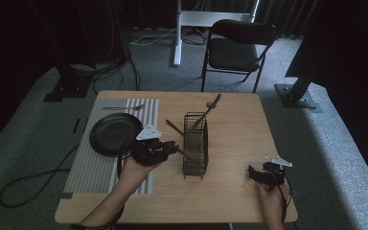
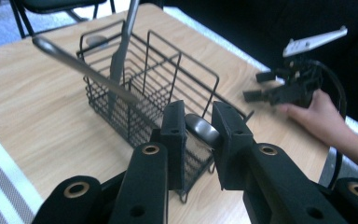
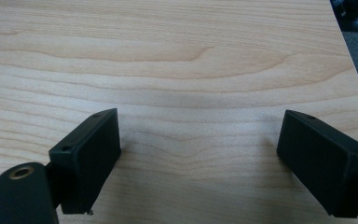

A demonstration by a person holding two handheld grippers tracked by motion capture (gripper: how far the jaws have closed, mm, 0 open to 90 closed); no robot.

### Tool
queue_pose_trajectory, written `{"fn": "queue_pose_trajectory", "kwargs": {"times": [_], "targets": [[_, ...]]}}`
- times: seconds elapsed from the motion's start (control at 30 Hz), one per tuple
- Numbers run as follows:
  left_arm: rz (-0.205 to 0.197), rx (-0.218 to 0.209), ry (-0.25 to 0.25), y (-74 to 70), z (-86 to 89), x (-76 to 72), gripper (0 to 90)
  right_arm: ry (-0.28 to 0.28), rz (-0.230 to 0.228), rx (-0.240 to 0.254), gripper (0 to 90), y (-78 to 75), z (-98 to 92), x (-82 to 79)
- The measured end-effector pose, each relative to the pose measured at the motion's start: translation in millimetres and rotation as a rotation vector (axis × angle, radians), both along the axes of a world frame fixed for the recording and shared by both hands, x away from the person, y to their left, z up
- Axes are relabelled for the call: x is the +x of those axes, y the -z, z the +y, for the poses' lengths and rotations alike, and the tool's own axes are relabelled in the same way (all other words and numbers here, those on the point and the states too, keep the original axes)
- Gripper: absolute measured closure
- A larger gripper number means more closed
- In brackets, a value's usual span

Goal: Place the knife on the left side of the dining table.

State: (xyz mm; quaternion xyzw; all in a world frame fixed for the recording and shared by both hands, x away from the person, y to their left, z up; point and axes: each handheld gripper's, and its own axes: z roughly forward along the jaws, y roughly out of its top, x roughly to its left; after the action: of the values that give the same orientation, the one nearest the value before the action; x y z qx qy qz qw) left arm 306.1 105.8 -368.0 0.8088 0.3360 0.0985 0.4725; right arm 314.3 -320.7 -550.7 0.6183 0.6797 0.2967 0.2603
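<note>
My left gripper (image 2: 199, 122) is shut on the bowl of a metal spoon (image 2: 204, 130). The spoon's handle slants up and away over the near corner of a black wire basket (image 2: 168, 70). In the high view the left gripper (image 1: 174, 147) sits just left of the basket (image 1: 195, 165), with the spoon's handle (image 1: 172, 127) rising beside it. A second metal utensil (image 1: 210, 108) stands in the basket's far end and leans out over the rim. Over bare wood near the table's right front corner, my right gripper (image 1: 252, 173) stands open, its jaws (image 3: 198, 140) wide apart with nothing between them.
A black plate (image 1: 112, 135) lies on a striped placemat (image 1: 88, 167) at the table's left, with a fork (image 1: 124, 108) at the mat's far end. A black folding chair (image 1: 237, 48) stands beyond the table. The table's right edge (image 1: 278, 158) is close to my right gripper.
</note>
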Motion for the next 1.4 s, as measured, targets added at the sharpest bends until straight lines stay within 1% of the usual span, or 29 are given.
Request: {"fn": "queue_pose_trajectory", "kwargs": {"times": [0.03,0.1,0.13,0.17,0.2,0.3,0.37,0.4,0.43,0.5,0.53,0.6,0.63,0.7,0.73,0.77,0.8,0.87,0.9,0.93,1.03,1.1,1.17,1.2,1.23,1.27,1.33,1.37,1.4], "targets": [[-0.005,0.004,0.004,-1.7,-1.2,0.5,77.0,0.0,0.001,0.0,12.5,-0.1,0.0,0.0],[-0.015,-0.004,-0.007,-3.5,-2.3,0.4,77.5,0.0,0.0,0.0,12.5,0.0,0.0,0.0],[-0.029,0.003,-0.003,-6.4,-4.3,0.3,77.5,0.0,0.001,-0.001,12.4,0.0,0.0,0.0],[-0.032,-0.001,-0.007,-7.4,-4.9,0.5,78.0,0.0,0.001,0.0,12.5,0.0,0.0,0.0],[-0.033,0.008,0.002,-8.1,-5.9,0.8,78.2,0.0,0.0,0.0,12.5,0.0,0.0,0.0],[-0.033,0.0,-0.002,-8.4,-7.3,1.5,78.8,0.0,0.0,0.0,12.5,0.0,0.0,0.0],[-0.033,-0.018,-0.009,-9.5,-7.8,2.2,79.1,0.0,0.0,0.0,12.5,0.0,0.0,0.0],[-0.041,-0.014,-0.004,-10.9,-8.3,2.6,79.6,0.001,0.0,0.001,12.5,0.0,0.0,0.0],[-0.045,-0.025,-0.011,-12.3,-8.4,3.1,79.9,0.001,0.0,0.001,12.5,0.0,0.1,0.0],[-0.05,-0.029,-0.01,-15.3,-9.1,4.9,81.5,0.001,0.0,0.001,12.5,-0.1,0.1,0.0],[-0.05,-0.042,-0.02,-16.3,-9.2,6.0,82.1,0.001,0.0,0.001,12.5,-0.1,0.0,0.0],[-0.051,-0.039,-0.018,-18.3,-10.0,7.5,82.9,0.001,0.0,0.002,12.5,-0.1,0.1,0.0],[-0.053,-0.052,-0.023,-20.1,-10.1,8.6,83.4,-0.001,-0.002,-0.001,12.4,0.0,-0.2,0.1],[-0.054,-0.058,-0.016,-23.2,-10.8,9.9,83.7,0.0,-0.001,0.0,12.5,-0.1,0.0,0.0],[-0.055,-0.069,-0.017,-24.6,-11.1,10.0,83.7,0.0,-0.001,0.0,12.5,-0.1,-0.1,0.0],[-0.055,-0.068,-0.003,-26.5,-11.7,10.6,83.8,0.0,-0.001,0.0,12.5,-0.1,-0.1,0.0],[-0.054,-0.081,-0.008,-27.9,-11.7,10.6,83.8,0.0,-0.001,0.0,12.5,-0.1,-0.1,0.0],[-0.071,-0.074,-0.008,-31.9,-13.0,9.9,83.8,0.0,-0.001,0.0,12.5,0.0,-0.1,0.0],[-0.079,-0.078,-0.013,-33.8,-13.0,9.5,83.9,0.0,-0.001,0.0,12.5,0.0,0.0,0.0],[-0.079,-0.078,-0.013,-33.8,-13.0,9.5,83.9,0.0,-0.001,0.0,12.5,0.0,0.0,0.0],[-0.104,-0.103,-0.034,-43.1,-9.6,8.0,83.9,-0.001,-0.001,-0.001,12.5,0.0,-0.1,0.0],[-0.108,-0.126,-0.036,-48.5,-5.5,7.3,83.9,0.0,-0.001,-0.001,12.5,0.0,-0.1,0.0],[-0.121,-0.135,-0.031,-54.5,-2.5,5.5,83.9,-0.001,-0.001,-0.001,12.5,0.0,-0.2,0.0],[-0.13,-0.145,-0.038,-57.1,-0.8,4.3,83.9,0.0,-0.001,-0.001,12.5,0.0,-0.1,0.0],[-0.133,-0.145,-0.025,-60.3,0.0,3.7,83.9,-0.001,-0.001,-0.001,12.5,0.0,-0.2,0.0],[-0.136,-0.157,-0.03,-62.9,1.4,2.5,83.9,0.0,-0.001,-0.001,12.4,0.0,-0.1,0.0],[-0.154,-0.156,-0.025,-69.3,3.5,-0.5,83.9,0.0,-0.001,-0.001,12.5,0.0,-0.1,0.0],[-0.161,-0.17,-0.036,-72.1,5.3,-2.4,83.9,0.0,-0.001,-0.001,12.5,0.0,-0.1,0.0],[-0.174,-0.169,-0.03,-75.7,6.6,-4.2,83.9,-0.001,-0.001,-0.001,12.5,0.0,-0.1,0.0]]}}
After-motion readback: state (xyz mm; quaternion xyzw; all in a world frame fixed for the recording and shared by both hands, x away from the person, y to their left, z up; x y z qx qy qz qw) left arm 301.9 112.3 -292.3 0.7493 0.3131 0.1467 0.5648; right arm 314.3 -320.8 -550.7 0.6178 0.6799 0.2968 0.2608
